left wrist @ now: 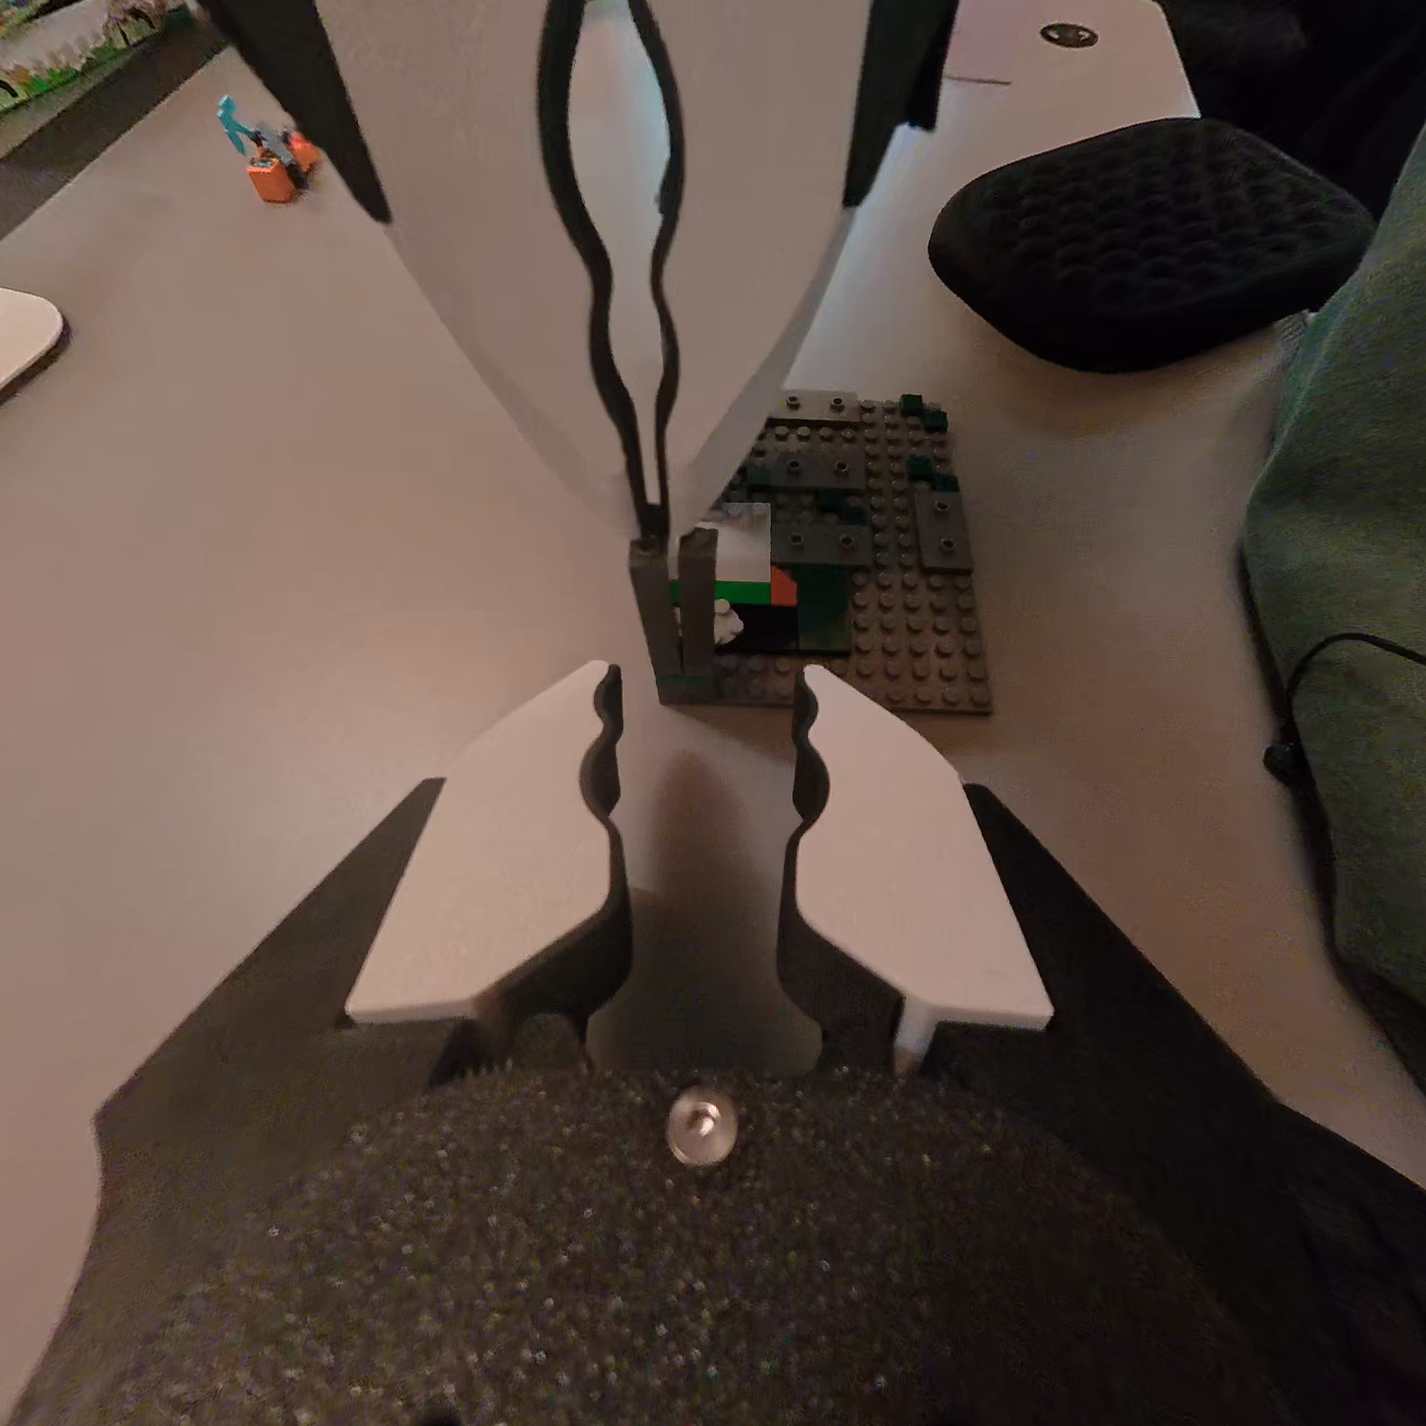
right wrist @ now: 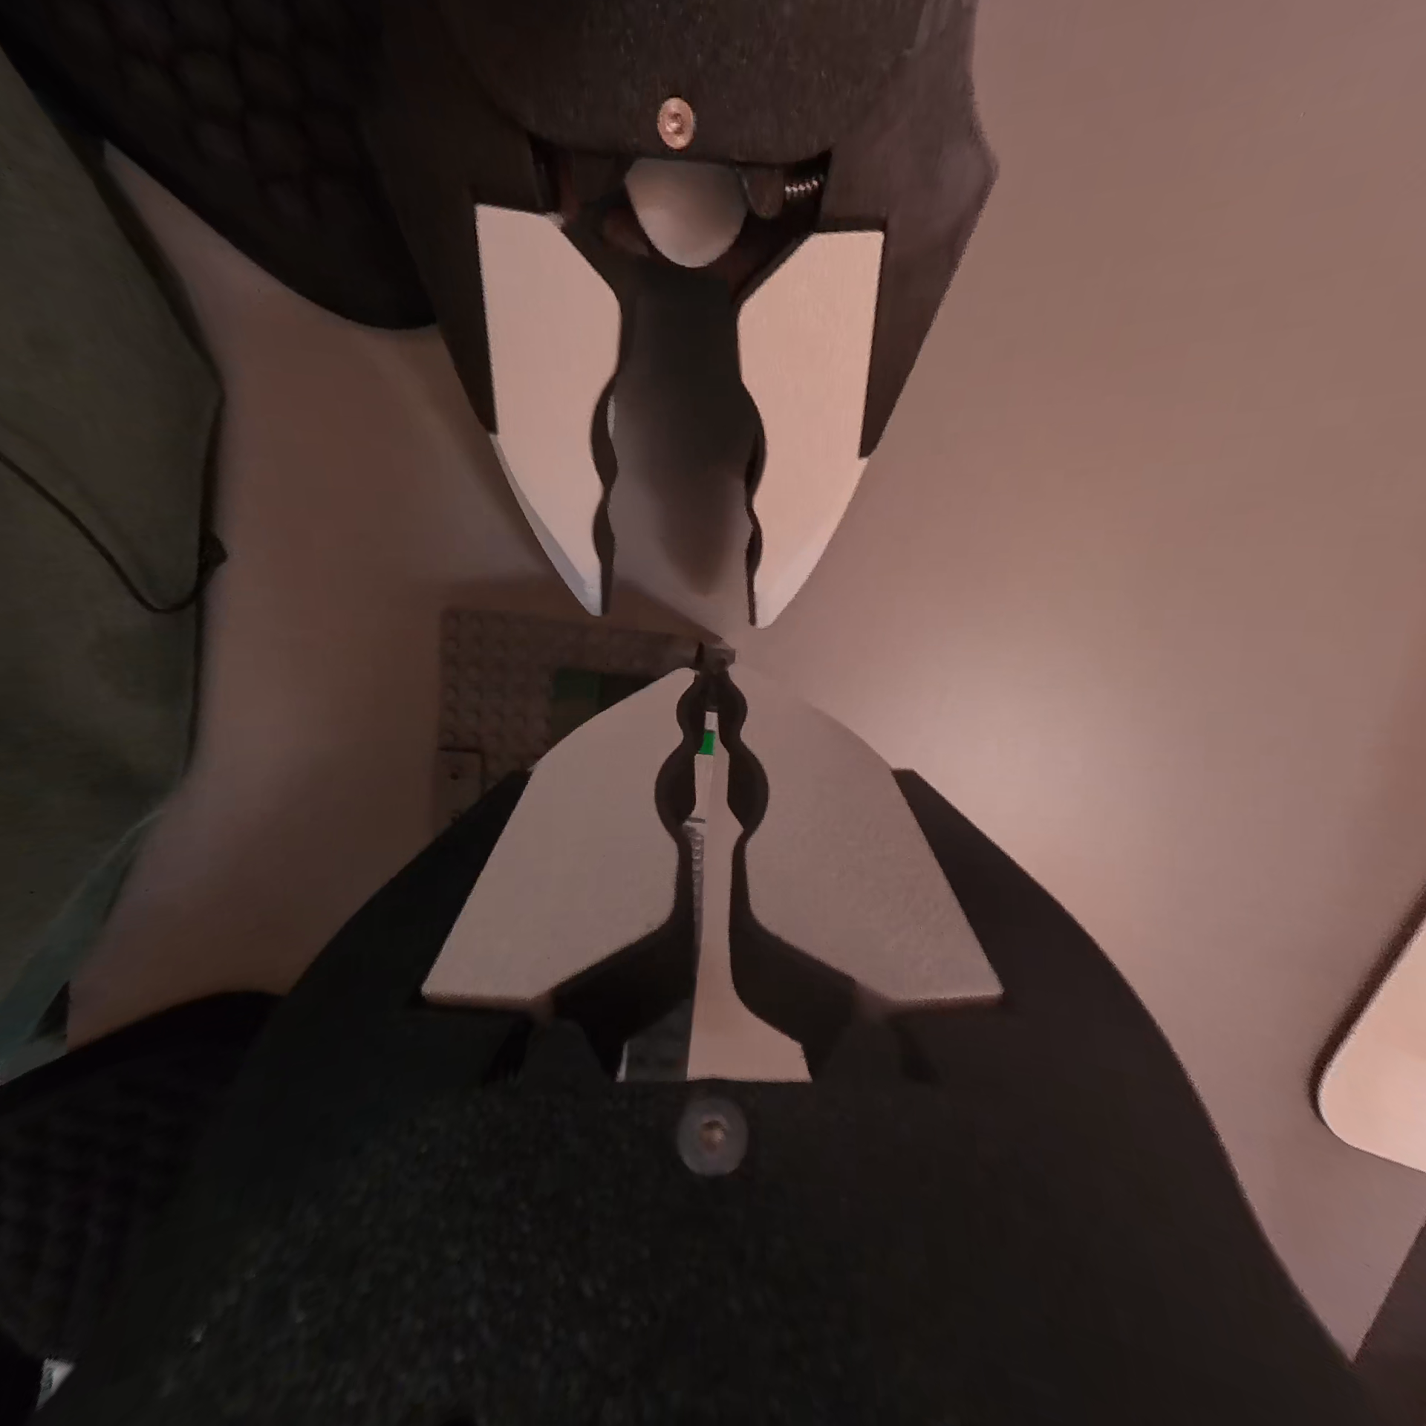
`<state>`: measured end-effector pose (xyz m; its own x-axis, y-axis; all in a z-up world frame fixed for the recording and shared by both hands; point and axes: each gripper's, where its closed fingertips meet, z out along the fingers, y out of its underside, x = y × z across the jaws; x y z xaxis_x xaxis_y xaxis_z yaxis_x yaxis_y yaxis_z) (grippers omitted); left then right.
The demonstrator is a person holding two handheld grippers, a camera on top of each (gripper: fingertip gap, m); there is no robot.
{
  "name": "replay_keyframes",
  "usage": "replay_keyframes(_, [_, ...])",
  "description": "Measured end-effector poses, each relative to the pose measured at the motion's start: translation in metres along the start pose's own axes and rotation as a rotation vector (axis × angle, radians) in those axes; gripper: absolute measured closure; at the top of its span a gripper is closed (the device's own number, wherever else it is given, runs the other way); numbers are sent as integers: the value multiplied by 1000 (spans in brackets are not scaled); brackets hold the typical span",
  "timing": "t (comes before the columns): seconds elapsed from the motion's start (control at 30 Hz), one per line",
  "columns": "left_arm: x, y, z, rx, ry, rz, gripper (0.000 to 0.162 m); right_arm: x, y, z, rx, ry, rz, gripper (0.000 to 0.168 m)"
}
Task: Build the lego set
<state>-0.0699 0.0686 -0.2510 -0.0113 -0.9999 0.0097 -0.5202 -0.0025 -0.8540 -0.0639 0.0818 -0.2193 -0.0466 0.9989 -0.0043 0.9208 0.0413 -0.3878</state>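
Note:
A dark grey baseplate [left wrist: 918, 656] lies on the pale table with flat grey plates, dark green pieces and a white, green, orange and black build [left wrist: 752, 586] on it. Two tall grey pillars [left wrist: 698, 602] stand at its near left corner. My right gripper [left wrist: 652, 525] comes down from the top of the left wrist view and is shut on the top of the left pillar [left wrist: 652, 609]. In the right wrist view its fingertips [right wrist: 714, 671] pinch the pillar top [right wrist: 718, 652]. My left gripper [left wrist: 706, 687] is open and empty, just in front of the pillars; it faces the right gripper [right wrist: 677, 613].
A black mesh cushion [left wrist: 1150, 247] lies behind the baseplate on the right. A green cloth [left wrist: 1350, 540] and a black cable [left wrist: 1304, 694] lie at the right. A small orange and teal build [left wrist: 274, 154] stands far left. A white flat object [left wrist: 23, 332] sits at the left edge. Less than 4 cm separates the two grippers' tips.

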Motion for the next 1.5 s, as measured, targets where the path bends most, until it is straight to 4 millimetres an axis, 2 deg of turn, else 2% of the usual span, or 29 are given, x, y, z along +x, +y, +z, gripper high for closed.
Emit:
replay_keyframes(0.03, [0, 0, 0, 0, 1, -3, 121, -2, 0, 0, -1, -7, -6, 167])
replay_keyframes(0.33, [0, -3, 3, 11, -2, -16, 121, -4, 0, 0, 36, -15, 16, 168])
replay_keyframes(0.6, [-4, -14, 5, 68, -27, -25, 122, -3, 0, -2, 66, -21, 35, 168])
replay_keyframes(0.7, [-5, -17, 5, 83, -38, -23, 125, -4, 1, -8, 79, -19, 35, 160])
replay_keyframes(0.83, [-5, -19, 7, 82, -47, -2, 131, -8, 1, -3, 72, 7, 34, 148])
replay_keyframes(1.0, [-5, -16, 9, 61, -70, 26, 142, -6, -1, 5, 64, 60, 29, 152])
replay_keyframes(1.5, [-6, -15, 8, 62, -66, 8, 140, -2, -6, 2, 106, -8, 117, 155])
